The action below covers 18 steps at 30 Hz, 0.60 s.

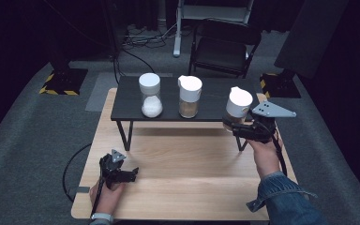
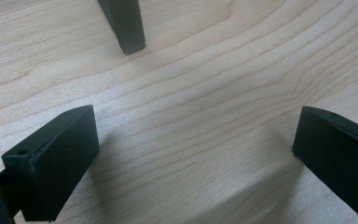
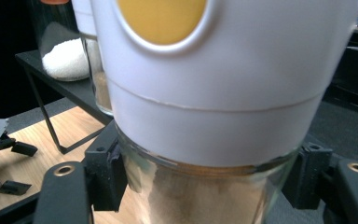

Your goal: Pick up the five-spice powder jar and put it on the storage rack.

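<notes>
A glass jar (image 1: 238, 107) with a white lid and brown powder hangs at the right front corner of the black shelf (image 1: 215, 105), with my right gripper (image 1: 232, 125) shut on its glass body. In the right gripper view the jar (image 3: 214, 93) shows a yellow oval on its lid, and the right gripper (image 3: 205, 186) has a jaw pressed on each side of the glass. Whether the jar touches the shelf I cannot tell. My left gripper (image 1: 132, 174) rests low on the wooden table (image 1: 192, 183), open; its view has the left gripper (image 2: 196, 154) bare over the wood.
On the shelf stand a jar of white powder (image 1: 150, 96) and a second brown-powder jar (image 1: 189, 97). A shelf leg (image 2: 126, 28) stands just beyond my left jaws. Behind the table are a black chair (image 1: 222, 47) and stand bases with striped tape (image 1: 62, 82).
</notes>
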{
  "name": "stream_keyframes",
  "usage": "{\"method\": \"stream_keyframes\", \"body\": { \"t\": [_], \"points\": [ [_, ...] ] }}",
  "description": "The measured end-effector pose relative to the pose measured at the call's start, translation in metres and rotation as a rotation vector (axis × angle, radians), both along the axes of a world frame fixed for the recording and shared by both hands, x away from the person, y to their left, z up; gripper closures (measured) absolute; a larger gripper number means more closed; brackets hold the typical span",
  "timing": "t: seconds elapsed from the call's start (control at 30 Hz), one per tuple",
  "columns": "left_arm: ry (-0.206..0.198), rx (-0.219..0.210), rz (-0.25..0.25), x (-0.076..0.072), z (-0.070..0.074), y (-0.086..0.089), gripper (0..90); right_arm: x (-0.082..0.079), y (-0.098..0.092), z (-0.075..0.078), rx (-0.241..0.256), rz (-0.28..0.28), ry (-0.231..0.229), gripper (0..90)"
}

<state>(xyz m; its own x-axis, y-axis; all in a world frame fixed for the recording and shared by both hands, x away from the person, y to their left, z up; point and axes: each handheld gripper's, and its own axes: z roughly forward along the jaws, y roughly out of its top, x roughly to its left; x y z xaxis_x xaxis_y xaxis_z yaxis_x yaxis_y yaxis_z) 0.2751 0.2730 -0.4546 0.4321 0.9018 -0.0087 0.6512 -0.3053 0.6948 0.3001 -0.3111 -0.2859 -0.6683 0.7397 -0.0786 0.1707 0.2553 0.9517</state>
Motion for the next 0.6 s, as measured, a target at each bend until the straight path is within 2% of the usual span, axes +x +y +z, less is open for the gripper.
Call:
{"method": "stream_keyframes", "body": {
  "t": [0.3, 0.6],
  "points": [
    [0.0, 0.0, 0.001, 0.0, 0.0, 0.0, 0.1, 0.013, 0.007, 0.004, 0.008, 0.001, -0.027, 30.2],
    [0.0, -0.001, 0.003, -0.001, 0.0, 0.0, 0.1, 0.029, 0.013, 0.0, 0.024, 0.01, -0.04, 30.2]
  ]
}}
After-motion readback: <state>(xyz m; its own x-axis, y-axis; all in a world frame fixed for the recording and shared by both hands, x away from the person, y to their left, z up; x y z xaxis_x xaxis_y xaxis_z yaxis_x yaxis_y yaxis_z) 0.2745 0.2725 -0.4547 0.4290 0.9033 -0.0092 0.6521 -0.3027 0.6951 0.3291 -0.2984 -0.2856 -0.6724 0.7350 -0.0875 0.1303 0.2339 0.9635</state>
